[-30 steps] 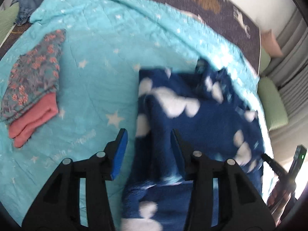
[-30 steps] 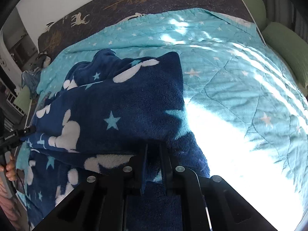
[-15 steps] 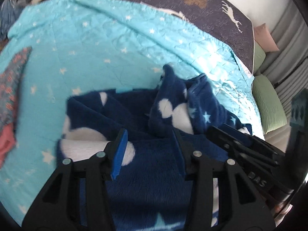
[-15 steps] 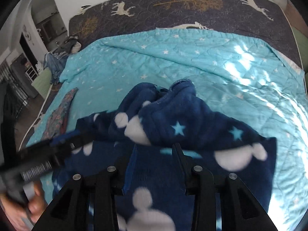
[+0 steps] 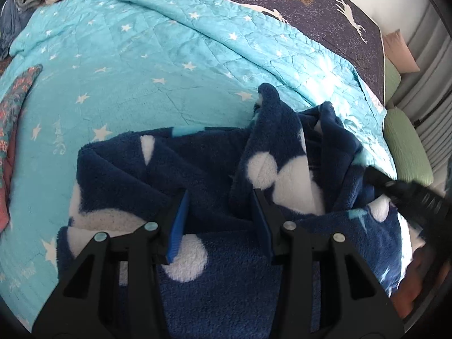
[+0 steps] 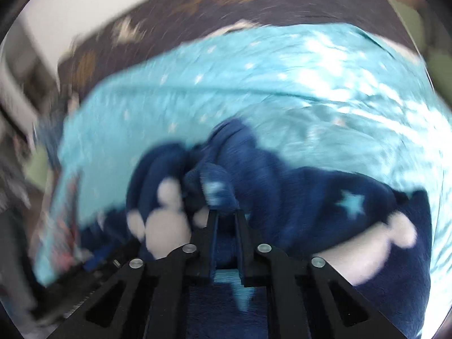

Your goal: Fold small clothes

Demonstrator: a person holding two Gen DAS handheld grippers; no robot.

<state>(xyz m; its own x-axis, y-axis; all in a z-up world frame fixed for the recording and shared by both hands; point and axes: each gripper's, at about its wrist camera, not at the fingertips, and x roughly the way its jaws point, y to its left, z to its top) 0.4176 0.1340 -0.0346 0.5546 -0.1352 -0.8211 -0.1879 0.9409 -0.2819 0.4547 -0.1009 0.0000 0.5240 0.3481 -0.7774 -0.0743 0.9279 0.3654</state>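
Navy fleece garment (image 5: 214, 186) bunched near-centre on the turquoise quilt (image 5: 135, 79): the right gripper (image 6: 226, 217), having just closed, pinches a raised fold, the left gripper (image 5: 219, 217) straddles fleece half-open, ungripping; the fold should be drawn taut, then laid flat.

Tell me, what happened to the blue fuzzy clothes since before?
The fleece went from spread flat to bunched in a heap. The right claw opened, then has just been closing, pinching a fold. The left claw stayed half open over it. The quilt stayed put.
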